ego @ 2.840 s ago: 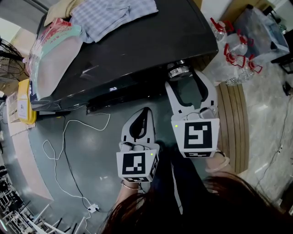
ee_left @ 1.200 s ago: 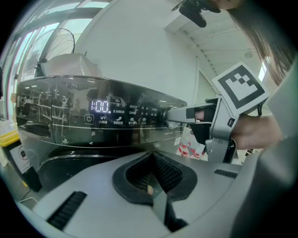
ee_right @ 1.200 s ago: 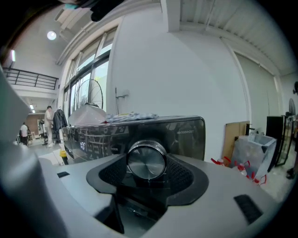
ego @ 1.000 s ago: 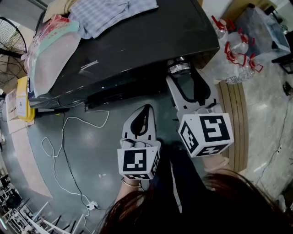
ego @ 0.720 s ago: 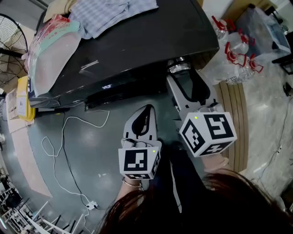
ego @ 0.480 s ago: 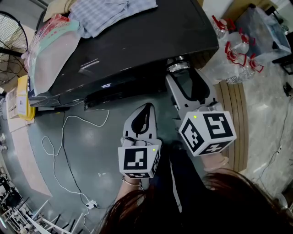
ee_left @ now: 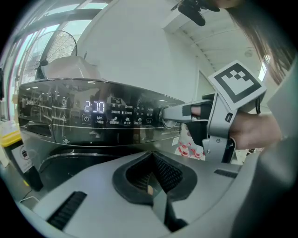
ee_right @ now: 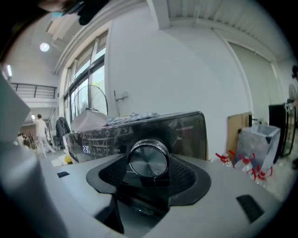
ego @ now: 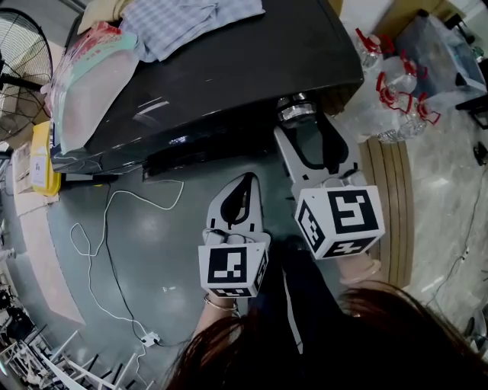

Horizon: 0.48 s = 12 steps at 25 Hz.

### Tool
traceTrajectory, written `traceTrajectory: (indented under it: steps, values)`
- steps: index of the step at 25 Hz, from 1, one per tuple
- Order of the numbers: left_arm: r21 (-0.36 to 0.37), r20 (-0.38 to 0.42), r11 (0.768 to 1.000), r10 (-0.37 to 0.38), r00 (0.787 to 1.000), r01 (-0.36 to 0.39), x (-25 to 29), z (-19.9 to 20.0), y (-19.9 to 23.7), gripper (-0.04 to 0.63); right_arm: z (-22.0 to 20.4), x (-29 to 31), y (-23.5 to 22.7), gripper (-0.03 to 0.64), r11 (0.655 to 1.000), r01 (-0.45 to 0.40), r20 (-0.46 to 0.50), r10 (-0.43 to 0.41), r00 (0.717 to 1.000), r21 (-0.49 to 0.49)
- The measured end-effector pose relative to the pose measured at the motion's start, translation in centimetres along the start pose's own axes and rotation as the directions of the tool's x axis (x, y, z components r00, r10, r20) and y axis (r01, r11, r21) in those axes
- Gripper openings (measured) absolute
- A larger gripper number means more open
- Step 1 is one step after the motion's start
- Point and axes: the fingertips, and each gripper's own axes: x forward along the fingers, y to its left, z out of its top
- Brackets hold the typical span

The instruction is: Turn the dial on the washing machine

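The black washing machine (ego: 229,68) fills the top of the head view. Its silver dial (ego: 296,112) sticks out of the front panel at the right end. My right gripper (ego: 299,123) is shut on the dial, one jaw on each side, with its marker cube rolled a little to one side. In the right gripper view the dial (ee_right: 149,160) sits between the dark pads. My left gripper (ego: 242,183) hangs shut and empty in front of the panel, apart from it. In the left gripper view the lit display (ee_left: 94,107) reads 2:30.
Folded checked clothes (ego: 191,19) and a filled plastic bag (ego: 91,76) lie on the machine's top. A white cable (ego: 107,228) trails over the grey floor at the left. Bottles with red handles (ego: 396,84) and a round wooden board (ego: 390,206) stand at the right.
The right gripper's marker cube rolled clockwise on the dial after the earliest frame, and has now turned back slightly. The left gripper has barely moved.
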Motion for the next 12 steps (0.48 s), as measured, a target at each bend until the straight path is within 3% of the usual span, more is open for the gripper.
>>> traceTrajectory:
  steps: [4, 12]
  values:
    - [0.001, -0.001, 1.000, 0.007, 1.000, -0.007, -0.2, 0.0, 0.1, 0.014, 0.1, 0.0, 0.5, 0.295, 0.983, 0.019, -0.004, -0.020, 1.000, -0.184]
    - [0.002, -0.001, 1.000, 0.021, 1.000, -0.021, -0.3, 0.2, 0.3, 0.014, -0.9, -0.5, 0.2, 0.293, 0.986, 0.019, -0.033, -0.025, 0.999, -0.167]
